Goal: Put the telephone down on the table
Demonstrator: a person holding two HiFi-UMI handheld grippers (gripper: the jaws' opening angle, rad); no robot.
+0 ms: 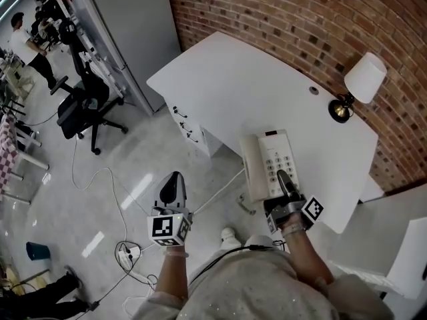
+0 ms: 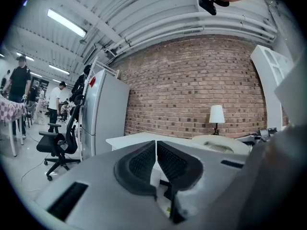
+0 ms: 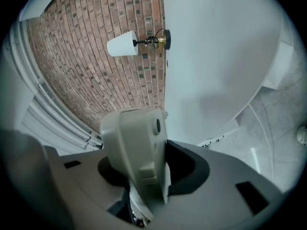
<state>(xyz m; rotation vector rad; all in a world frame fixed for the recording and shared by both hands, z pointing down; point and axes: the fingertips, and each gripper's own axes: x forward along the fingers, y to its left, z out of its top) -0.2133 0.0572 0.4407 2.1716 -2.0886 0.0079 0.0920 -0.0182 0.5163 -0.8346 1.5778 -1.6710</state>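
A cream desk telephone (image 1: 267,162) with a keypad hangs at the near edge of the white table (image 1: 247,85), partly over the floor. My right gripper (image 1: 285,182) is shut on it from the near side. In the right gripper view the telephone's body (image 3: 136,143) fills the space between the jaws, with the tabletop (image 3: 216,56) beyond. My left gripper (image 1: 173,185) is out over the floor, left of the table. Its jaws are pressed together with nothing in them (image 2: 156,159).
A white-shaded lamp (image 1: 360,82) stands on the table by the brick wall. A drawer unit (image 1: 190,129) sits under the table's near edge. A grey cabinet (image 1: 133,25) and a black office chair (image 1: 83,105) stand to the left. Cables and a power strip (image 1: 127,253) lie on the floor.
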